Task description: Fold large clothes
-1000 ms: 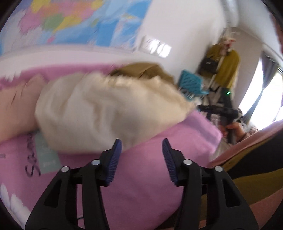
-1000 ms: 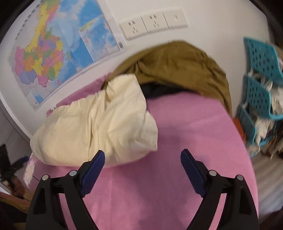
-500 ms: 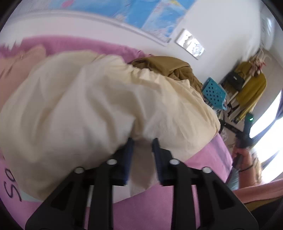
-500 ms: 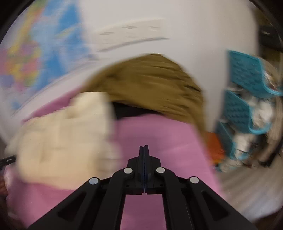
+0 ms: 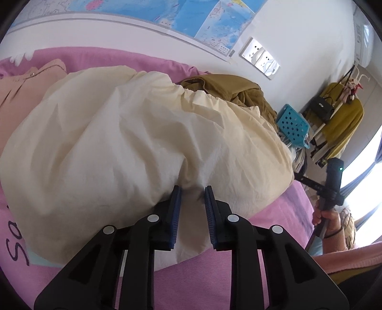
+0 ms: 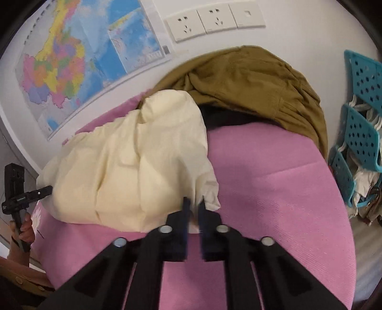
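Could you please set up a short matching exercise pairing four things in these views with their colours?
Things:
1. crumpled garment held by the left gripper and the right gripper
2. bed cover
3. heaped garment by the wall
4. storage baskets

Colours:
A. teal
B. olive brown
C. cream
D. pink

Pairs: 1-C, 2-D, 3-B, 4-A

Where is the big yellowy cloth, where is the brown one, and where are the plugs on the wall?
cream garment [image 5: 133,143], left wrist view: middle of its crumpled top.
brown garment [image 6: 257,88], right wrist view: centre of the heap.
wall sockets [image 6: 214,20], right wrist view: middle plate.
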Available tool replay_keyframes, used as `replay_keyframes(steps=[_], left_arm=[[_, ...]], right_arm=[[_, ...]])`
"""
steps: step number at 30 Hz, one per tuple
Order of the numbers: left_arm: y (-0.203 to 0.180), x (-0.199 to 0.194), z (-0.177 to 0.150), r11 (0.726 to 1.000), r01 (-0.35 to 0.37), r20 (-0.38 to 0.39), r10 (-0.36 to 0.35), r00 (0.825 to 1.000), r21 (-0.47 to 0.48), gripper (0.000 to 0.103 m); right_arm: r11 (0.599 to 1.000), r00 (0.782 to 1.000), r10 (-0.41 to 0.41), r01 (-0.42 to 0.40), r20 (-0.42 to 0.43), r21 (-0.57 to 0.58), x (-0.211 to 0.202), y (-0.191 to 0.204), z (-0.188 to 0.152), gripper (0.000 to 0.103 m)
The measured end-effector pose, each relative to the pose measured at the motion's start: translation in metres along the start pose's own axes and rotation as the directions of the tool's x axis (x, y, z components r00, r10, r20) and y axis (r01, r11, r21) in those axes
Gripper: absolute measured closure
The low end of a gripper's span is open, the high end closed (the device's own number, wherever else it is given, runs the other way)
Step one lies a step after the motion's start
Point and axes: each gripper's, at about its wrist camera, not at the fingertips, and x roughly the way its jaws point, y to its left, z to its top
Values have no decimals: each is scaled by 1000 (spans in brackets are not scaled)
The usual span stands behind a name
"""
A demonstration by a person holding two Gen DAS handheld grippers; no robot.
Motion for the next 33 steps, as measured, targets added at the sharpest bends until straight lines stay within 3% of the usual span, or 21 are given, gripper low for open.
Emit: replay_keyframes(steps=[5, 7, 9, 11, 12, 13, 14, 15, 16, 17, 18, 20, 24, 27, 28, 30, 32, 33], left_arm=[[6, 2, 1, 999, 18, -14, -19, 1000, -41, 85], [11, 2, 1, 998, 28, -17, -30, 999, -64, 86], [9, 2, 0, 998, 21, -16, -22, 1000, -54, 86], [-2, 1, -1, 1000, -21, -15, 21, 1000, 5, 86], [-4, 0, 0, 999, -33, -13, 33, 999, 21, 86], [-7, 0, 0, 999, -38, -11, 38, 999, 32, 83], [-10, -1, 1, 999, -30, -11, 31, 999, 41, 76], [-11, -2, 2, 999, -23, -8, 23, 1000, 48, 72], [-13, -3, 2, 998, -19, 1, 19, 1000, 59, 67], [-15, -3, 2, 997, -21, 4, 21, 1000, 68, 65], [-17, -2, 2, 997, -29, 0, 29, 1000, 73, 65], [-15, -1, 1, 997, -29, -4, 30, 1000, 68, 65], [-6, -2, 2, 999, -6, -12, 6, 1000, 32, 71], [-8, -9, 5, 999, -11, -4, 11, 1000, 34, 70], [-11, -14, 6, 999, -23, 9, 23, 1000, 48, 64], [-21, -25, 8, 994, -64, 58, 59, 997, 87, 48], [-36, -36, 14, 978, -153, 132, 134, 982, 145, 23], [-40, -38, 16, 967, -190, 153, 164, 974, 169, 23]], right_arm=[[992, 991, -117, 113, 71, 55, -10, -14, 10, 103], [960, 959, -274, 268, 77, 80, -9, -29, 11, 103], [974, 993, -98, 81, 71, 211, -13, -50, 8, 103], [983, 985, -136, 120, 107, 139, -24, -35, 9, 99], [990, 987, -88, 71, 135, 124, -32, -27, 11, 95], [992, 989, -49, 32, 143, 121, -34, -21, 12, 83], [995, 989, -23, 8, 149, 101, -35, -11, 15, 50], [997, 988, -17, 5, 153, 78, -33, -6, 17, 42], [999, 991, -13, 8, 136, 36, -26, 5, 19, 42], [1000, 994, -20, 18, 105, 21, -17, 10, 22, 49], [1000, 999, -3, 3, 48, 17, -2, 10, 24, 73], [999, 1000, -30, 30, 8, 33, 13, 1, 24, 97], [975, 999, 54, -53, -1, 216, 27, -38, 18, 95], [975, 1000, 14, -13, -4, 222, 21, -32, 17, 88], [977, 999, -22, 16, 27, 213, 9, -26, 19, 82], [980, 994, -41, 21, 99, 198, -7, -20, 29, 53], [994, 989, 3, -19, 149, 106, -18, 5, 40, 53], [999, 989, 10, -18, 147, 47, -17, 21, 45, 52]])
